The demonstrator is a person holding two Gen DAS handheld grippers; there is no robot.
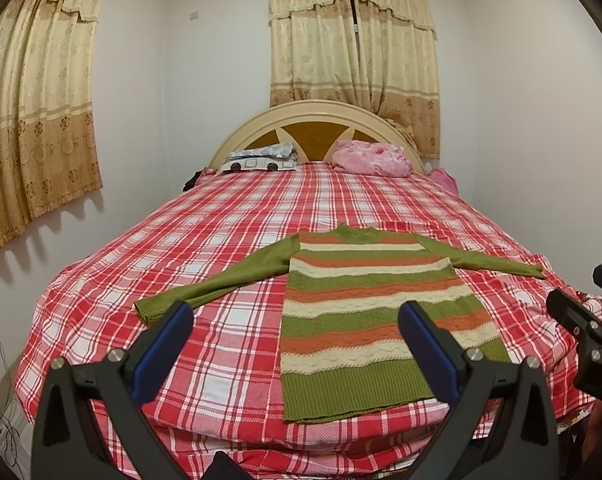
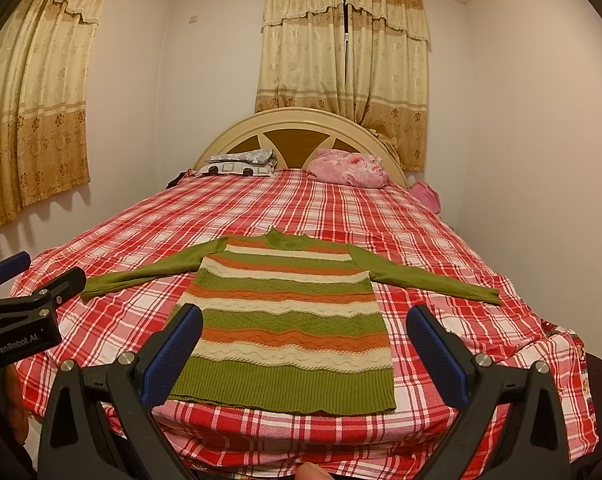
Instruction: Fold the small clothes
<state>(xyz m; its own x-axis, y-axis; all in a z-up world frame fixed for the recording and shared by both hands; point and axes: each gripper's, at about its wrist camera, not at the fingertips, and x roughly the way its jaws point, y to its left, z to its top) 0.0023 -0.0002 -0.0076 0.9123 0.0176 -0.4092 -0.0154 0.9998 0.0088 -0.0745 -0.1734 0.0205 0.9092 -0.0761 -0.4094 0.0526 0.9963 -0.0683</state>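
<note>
Left wrist view: a striped green, orange and cream sweater (image 1: 365,312) lies flat on a red plaid bed (image 1: 205,240), hem toward the fingers, collar pointing away at the headboard (image 1: 317,128), both sleeves spread sideways. The left gripper (image 1: 297,344) hovers above the near hem, spread wide, holding nothing. Right wrist view: the right gripper (image 2: 305,348) is likewise wide apart and empty, the hem between its fingers.
</note>
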